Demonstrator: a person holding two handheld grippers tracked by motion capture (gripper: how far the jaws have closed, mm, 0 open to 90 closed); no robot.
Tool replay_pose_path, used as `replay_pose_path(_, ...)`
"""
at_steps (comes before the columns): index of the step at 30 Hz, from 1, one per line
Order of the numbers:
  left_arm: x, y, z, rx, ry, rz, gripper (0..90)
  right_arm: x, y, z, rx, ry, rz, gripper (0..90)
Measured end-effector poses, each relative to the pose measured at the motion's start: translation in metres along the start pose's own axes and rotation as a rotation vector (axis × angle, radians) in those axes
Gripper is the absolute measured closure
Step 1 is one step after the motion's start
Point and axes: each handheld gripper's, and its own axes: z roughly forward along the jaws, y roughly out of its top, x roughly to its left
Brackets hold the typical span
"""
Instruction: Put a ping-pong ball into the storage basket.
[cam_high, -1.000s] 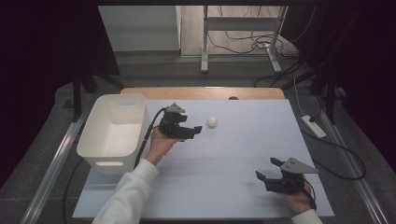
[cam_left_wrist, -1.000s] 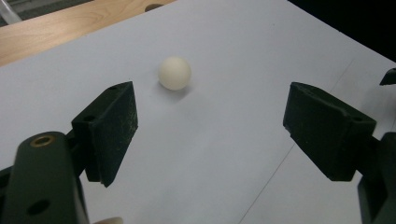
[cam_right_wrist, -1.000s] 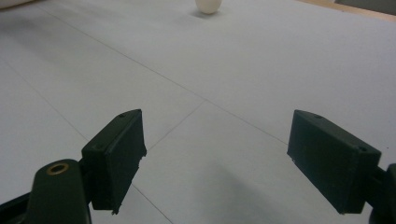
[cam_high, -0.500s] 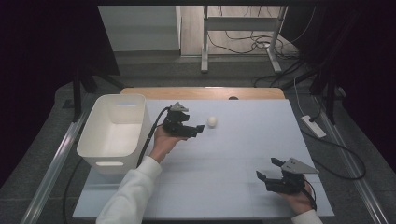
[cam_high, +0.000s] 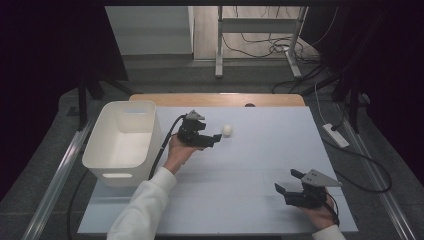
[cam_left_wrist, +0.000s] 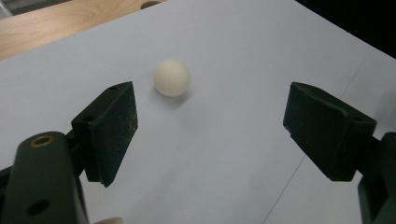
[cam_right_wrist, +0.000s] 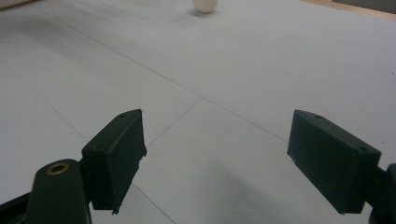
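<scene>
Mid-table, my left hand-held gripper (cam_high: 216, 139) hovers, jaws wide apart, the ball (cam_high: 227, 130) just beyond its tips, untouched. Bin (cam_high: 122, 136) at far left. At the near right, my right hand-held gripper (cam_high: 290, 184), jaws apart, empty.

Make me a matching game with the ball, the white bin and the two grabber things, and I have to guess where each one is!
Things:
1. ball
2. white bin
3. left gripper
4. right gripper

Places:
A. near corner of the table, jaws open, nothing between them
B. left edge of the table
C. far middle of the white sheet, lying free
D. right beside the ball, jaws open toward it

Pairs: 1-C, 2-B, 3-D, 4-A
</scene>
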Motion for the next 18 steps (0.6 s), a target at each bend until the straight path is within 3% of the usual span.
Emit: replay_pose_path(18, 0.001, 0.002, 0.014, 0.002, 0.010, -0.017, 18.3, 0.001, 0.000, 0.001, -0.001, -0.005, 0.002, 18.8)
